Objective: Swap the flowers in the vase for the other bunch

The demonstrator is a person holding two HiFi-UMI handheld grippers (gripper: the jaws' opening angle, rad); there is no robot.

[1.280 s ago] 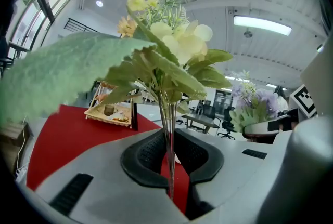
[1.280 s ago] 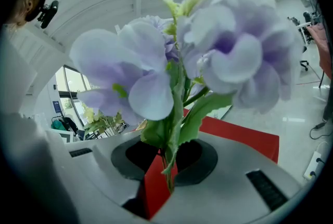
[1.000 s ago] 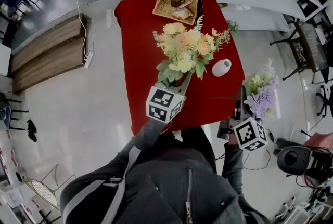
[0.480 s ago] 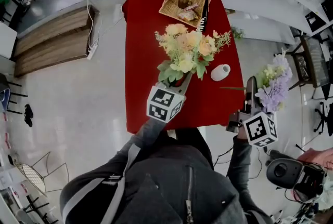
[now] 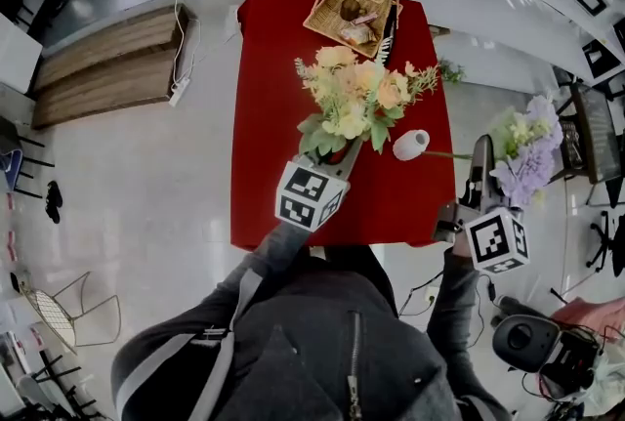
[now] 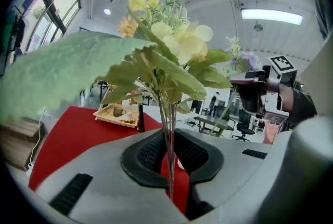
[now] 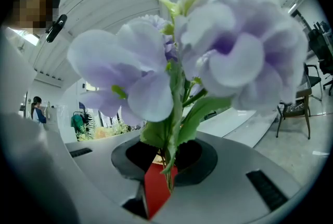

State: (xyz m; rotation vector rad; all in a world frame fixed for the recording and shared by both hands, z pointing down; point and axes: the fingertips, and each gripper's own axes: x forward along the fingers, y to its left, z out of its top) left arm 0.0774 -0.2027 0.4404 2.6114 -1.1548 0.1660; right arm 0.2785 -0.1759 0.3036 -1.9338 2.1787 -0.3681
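- Purple bunch (image 5: 527, 153) is clamped by its stalks in the right gripper (image 5: 479, 160), just off the right edge of the red cloth (image 5: 269, 116). The right gripper view shows both pads pinching the green stalks (image 7: 167, 163).
- Yellow bunch (image 5: 356, 97) is held the same way by the left gripper (image 5: 337, 155). Its jaws are closed on the thin stems (image 6: 167, 129), above the cloth and nearer the person than the wicker basket (image 5: 356, 4).
- White vase (image 5: 411, 145) sits on the cloth between the two bunches, near the table's right edge. Its mouth looks empty, so the old flowers seem to be out and the new ones are not yet in.
- To do this step well, I judge the right hand should turn until the long stem end (image 5: 441, 154) aims downward; it now lies roughly level and points toward the vase. Then centre it over the mouth and lower it straight, because a sideways nudge could tip so small a vase.
- The yellow bunch is best kept lifted, with its leaves away from the vase mouth.
- Compared with a second ago, the purple bunch has moved up the head view and further from the person's body, and its stem tip now lies about level with the vase. The yellow bunch keeps nearly the same spot.
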